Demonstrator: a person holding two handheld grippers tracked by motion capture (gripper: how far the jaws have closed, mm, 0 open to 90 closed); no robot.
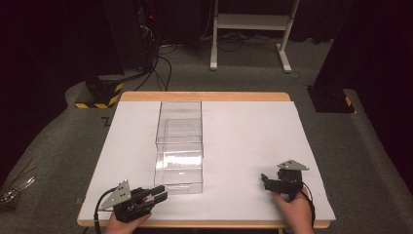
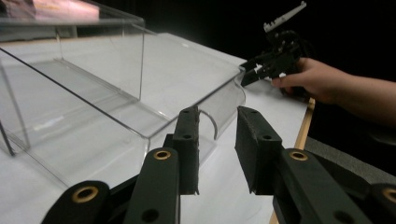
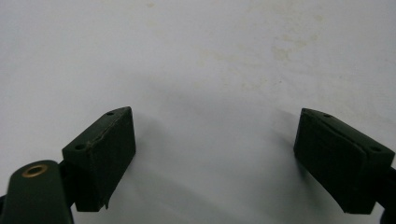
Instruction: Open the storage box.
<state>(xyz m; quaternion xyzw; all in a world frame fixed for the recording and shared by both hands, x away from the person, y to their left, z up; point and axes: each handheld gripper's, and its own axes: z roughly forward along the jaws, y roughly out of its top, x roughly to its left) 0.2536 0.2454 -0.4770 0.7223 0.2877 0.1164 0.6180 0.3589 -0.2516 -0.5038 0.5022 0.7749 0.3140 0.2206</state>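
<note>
Resting low at the near left corner of the bench (image 1: 243,122), left gripper (image 1: 157,193) points right and slightly away, toward the near end of the clear plastic box (image 1: 179,146). Left hand (image 1: 124,225) is cut off by the bottom edge in the high view, only the knuckles showing under the gripper body. In the left gripper view its fingers (image 2: 187,149) stand partly apart, nothing between them; the box's curved near lip (image 2: 229,100) sits just beyond the tips, apart from the pads as far as can be told, though the clear plastic makes the edge hard to read. The box lies lengthwise at the bench's middle-left and looks like two open halves set end to end; its walls show mainly as reflections and any contents can't be made out.

Right gripper (image 1: 267,179) sits near the bench's near right corner, well apart from the box, aimed left. Right hand (image 1: 294,209) grips it from below, forearm cut off at the frame bottom. In the right gripper view its fingers (image 3: 100,156) are spread wide over bare white bench surface, holding nothing; the far finger is clipped at the frame edge.
</note>
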